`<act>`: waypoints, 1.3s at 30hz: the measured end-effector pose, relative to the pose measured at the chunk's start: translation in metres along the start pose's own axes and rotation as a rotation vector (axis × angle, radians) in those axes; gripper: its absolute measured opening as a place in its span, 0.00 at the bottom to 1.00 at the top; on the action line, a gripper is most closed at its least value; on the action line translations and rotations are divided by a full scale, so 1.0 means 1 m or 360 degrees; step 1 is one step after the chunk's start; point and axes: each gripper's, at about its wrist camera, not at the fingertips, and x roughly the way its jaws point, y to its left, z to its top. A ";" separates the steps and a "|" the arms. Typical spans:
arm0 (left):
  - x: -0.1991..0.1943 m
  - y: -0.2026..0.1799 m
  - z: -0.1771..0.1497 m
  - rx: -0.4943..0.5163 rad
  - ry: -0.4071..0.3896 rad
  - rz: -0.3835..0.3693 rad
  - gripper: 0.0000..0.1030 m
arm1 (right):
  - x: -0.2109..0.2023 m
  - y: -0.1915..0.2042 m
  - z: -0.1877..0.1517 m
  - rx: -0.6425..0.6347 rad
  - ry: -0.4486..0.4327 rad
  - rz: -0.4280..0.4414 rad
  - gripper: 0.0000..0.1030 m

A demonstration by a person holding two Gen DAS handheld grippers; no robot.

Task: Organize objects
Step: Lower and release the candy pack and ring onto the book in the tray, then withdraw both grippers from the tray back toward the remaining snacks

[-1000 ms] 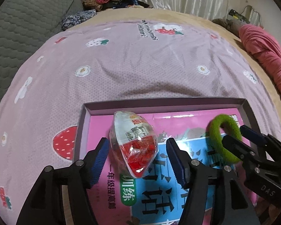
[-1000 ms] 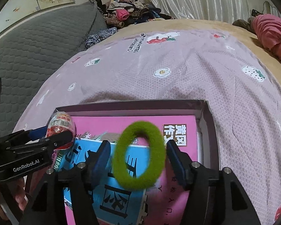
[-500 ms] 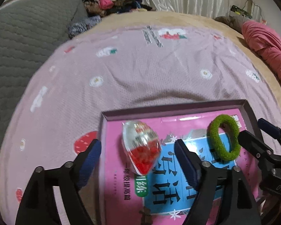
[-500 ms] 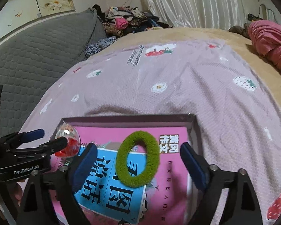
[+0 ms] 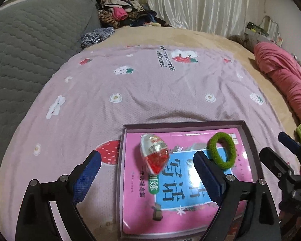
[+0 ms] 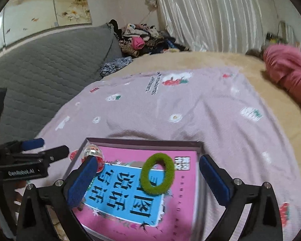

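Observation:
A shallow grey tray (image 5: 182, 123) holds a pink book (image 5: 190, 180) with a blue panel. On the book lie a clear-wrapped egg toy (image 5: 155, 155) with a red lower half and a green hair tie (image 5: 230, 154). My left gripper (image 5: 146, 154) hovers above the egg, its jaws opening, and its pads are well clear of it. My right gripper (image 6: 148, 160) hovers above the hair tie (image 6: 145, 178), its jaws also opening and touching nothing. Each gripper shows in the other's view: the right gripper (image 5: 279, 148) at the right edge, the left gripper (image 6: 48, 147) at the left beside the egg (image 6: 93, 151).
The tray sits on a pink strawberry-print sheet (image 5: 130, 90) over a tan blanket. A grey quilted cushion (image 5: 30, 50) runs along the left. A heap of clothes (image 5: 120, 14) lies at the back, and a pink garment (image 5: 281, 74) at the right.
Both jaws have spread wide apart from the egg and the hair tie, which now lie flat on the book. Both grippers have risen and drawn back from the tray.

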 end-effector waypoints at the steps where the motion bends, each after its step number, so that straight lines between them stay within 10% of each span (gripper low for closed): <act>1: -0.002 0.000 -0.001 0.0004 0.0004 -0.0011 0.91 | -0.007 0.004 -0.001 -0.0017 -0.0018 -0.0026 0.99; 39: -0.214 0.027 -0.130 -0.0095 -0.0176 -0.0161 0.91 | -0.239 0.077 -0.042 -0.0028 -0.0110 -0.0013 0.99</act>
